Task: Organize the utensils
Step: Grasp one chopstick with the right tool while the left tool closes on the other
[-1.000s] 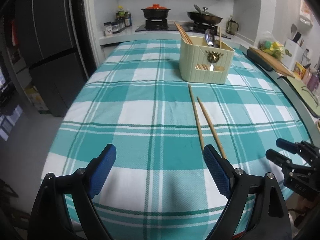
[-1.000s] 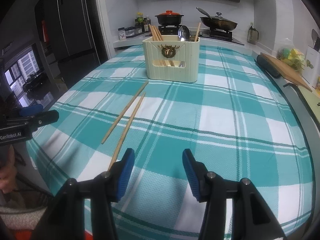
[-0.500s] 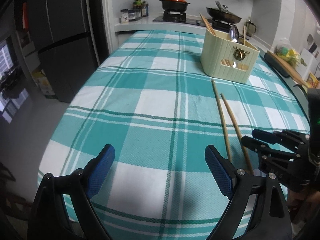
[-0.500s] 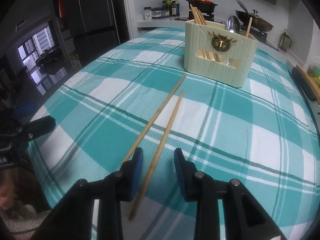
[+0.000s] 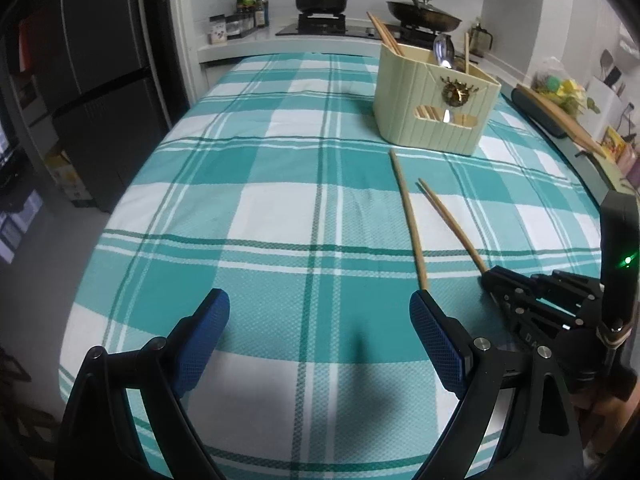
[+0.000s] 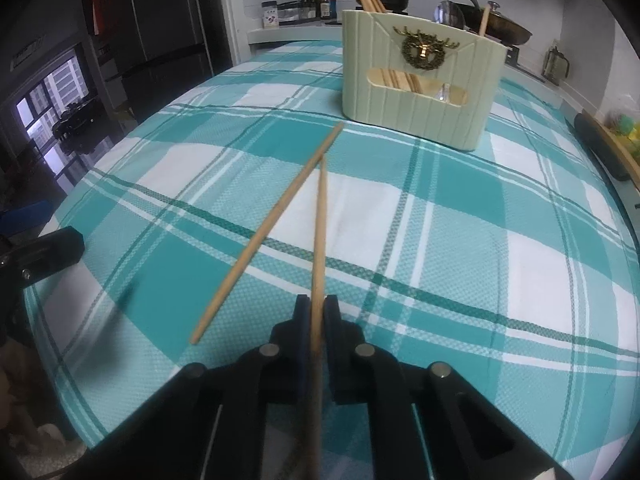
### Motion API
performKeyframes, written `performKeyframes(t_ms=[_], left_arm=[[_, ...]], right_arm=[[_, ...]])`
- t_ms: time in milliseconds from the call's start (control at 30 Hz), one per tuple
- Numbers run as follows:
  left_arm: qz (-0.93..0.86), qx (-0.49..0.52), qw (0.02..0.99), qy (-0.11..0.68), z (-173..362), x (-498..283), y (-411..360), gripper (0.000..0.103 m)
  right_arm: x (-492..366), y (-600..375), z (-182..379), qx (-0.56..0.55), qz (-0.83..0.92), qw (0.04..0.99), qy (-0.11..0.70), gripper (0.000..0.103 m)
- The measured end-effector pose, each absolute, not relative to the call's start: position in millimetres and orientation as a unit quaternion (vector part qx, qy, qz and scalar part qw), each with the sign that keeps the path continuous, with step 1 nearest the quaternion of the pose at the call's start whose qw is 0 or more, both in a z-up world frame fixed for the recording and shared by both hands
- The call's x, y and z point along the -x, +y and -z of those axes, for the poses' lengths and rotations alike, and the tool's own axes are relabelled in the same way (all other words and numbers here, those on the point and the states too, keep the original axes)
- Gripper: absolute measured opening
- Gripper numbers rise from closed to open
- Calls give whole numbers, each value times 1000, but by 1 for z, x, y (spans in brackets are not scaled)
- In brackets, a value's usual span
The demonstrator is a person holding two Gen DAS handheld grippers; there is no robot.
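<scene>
Both rigs are matte black plastic with a scissor-style linkage. The left gripper (image 5: 318, 336) has chunky blue textured pads (image 5: 434, 336) on its jaws, plus silver pivot screws along the arms. The right gripper (image 6: 316, 322) has the same round silver screws and dark pads. From the left camera, its body shows a small green LED and pale lettering too blurry to read.

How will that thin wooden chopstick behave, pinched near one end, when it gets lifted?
The chopstick looks straight and stiff, so it probably won't droop. It seems light, being so slender. The right hand-held gripper clamps it near one end, with most of its length sticking out ahead, so it may pivot between the pads. The other chopstick is round enough that it might roll if nudged.
</scene>
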State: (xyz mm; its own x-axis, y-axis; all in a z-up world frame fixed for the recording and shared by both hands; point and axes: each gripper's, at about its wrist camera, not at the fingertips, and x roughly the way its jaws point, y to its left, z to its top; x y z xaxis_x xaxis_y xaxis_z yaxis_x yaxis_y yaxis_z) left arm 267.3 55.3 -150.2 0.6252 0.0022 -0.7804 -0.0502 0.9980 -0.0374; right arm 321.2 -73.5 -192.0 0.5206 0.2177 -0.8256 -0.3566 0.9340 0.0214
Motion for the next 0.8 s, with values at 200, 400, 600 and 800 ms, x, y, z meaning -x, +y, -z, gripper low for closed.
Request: performKeyframes(t_ms=[200, 400, 600, 800], left_arm=[[31, 28, 901, 432, 144, -284, 33, 94], [59, 11, 885, 462, 169, -319, 5, 94], [42, -48, 880, 471, 194, -338, -18, 87], [43, -45, 877, 476, 206, -333, -18, 56]], right_arm=[[-317, -122, 193, 35, -94, 878, 468, 7], [-308, -168, 190, 15, -32, 880, 473, 7], [-297, -178, 191, 24, -19, 883, 468, 7], [-293, -180, 191, 20, -22, 884, 466, 7]])
